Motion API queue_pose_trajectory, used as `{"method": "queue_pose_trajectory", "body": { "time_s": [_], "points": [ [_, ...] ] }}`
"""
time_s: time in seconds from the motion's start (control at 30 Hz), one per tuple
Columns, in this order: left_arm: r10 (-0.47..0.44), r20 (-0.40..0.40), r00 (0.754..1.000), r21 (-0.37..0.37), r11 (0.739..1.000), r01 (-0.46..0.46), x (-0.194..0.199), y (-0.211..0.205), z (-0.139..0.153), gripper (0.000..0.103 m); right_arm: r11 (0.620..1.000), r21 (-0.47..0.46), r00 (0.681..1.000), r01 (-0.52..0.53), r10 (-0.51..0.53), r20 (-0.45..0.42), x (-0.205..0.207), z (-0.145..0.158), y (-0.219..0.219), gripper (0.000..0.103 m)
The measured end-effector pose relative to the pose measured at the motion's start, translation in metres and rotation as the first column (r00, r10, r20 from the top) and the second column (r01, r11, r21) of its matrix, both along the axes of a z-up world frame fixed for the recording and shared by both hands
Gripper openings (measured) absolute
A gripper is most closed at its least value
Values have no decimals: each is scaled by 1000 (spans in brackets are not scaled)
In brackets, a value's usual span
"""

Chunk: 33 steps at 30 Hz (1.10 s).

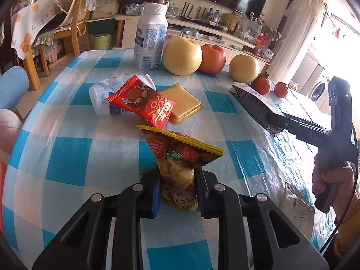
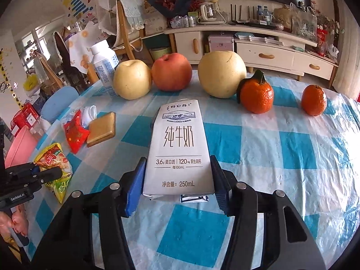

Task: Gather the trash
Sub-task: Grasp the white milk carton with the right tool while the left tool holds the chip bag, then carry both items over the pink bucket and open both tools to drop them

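Observation:
My left gripper (image 1: 177, 191) is shut on the lower end of a yellow and red snack wrapper (image 1: 180, 150), which stands up from the checked tablecloth. From the right wrist view the same wrapper (image 2: 54, 159) and left gripper (image 2: 42, 171) show at the left edge. My right gripper (image 2: 177, 180) is shut on a white 250 mL milk carton (image 2: 177, 144), its blue pads pressed against both long sides. In the left wrist view that carton (image 1: 254, 103) juts from the right gripper at the far right. A red wrapper (image 1: 141, 103) lies on a crushed white bottle (image 1: 99, 96).
A square biscuit (image 1: 182, 103) lies beside the red wrapper. An upright white bottle (image 1: 150, 38), two pears, an apple (image 2: 171, 72) and two tangerines (image 2: 256, 96) line the far side of the table (image 2: 292, 157). A pink bowl (image 2: 20, 144) sits off the left edge, with chairs behind it.

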<state>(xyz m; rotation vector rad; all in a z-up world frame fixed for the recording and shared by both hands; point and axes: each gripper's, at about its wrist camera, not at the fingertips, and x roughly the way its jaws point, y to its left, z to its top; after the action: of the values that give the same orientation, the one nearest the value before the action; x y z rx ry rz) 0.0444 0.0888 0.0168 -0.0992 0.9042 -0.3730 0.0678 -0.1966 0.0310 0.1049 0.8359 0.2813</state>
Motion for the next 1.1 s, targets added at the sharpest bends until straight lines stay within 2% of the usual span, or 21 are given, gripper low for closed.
{"method": "queue_pose_trajectory", "body": {
  "time_s": [0.17, 0.47, 0.87, 1.1],
  "points": [
    [3, 0, 1000, -27, 1000, -3, -9, 10, 3, 25, 999, 51, 1000, -13, 13, 3, -16, 9, 5, 56],
    [52, 48, 997, -77, 996, -49, -18, 42, 22, 25, 993, 111, 999, -31, 28, 34, -45, 32, 21, 56],
    [128, 104, 986, -109, 987, -117, -28, 88, 45, 25, 989, 99, 992, -112, 106, 71, -79, 50, 87, 56],
    [217, 129, 967, -136, 970, -200, -37, 128, 58, 25, 975, 111, 979, -192, 183, 87, -96, 63, 139, 56]
  ]
}}
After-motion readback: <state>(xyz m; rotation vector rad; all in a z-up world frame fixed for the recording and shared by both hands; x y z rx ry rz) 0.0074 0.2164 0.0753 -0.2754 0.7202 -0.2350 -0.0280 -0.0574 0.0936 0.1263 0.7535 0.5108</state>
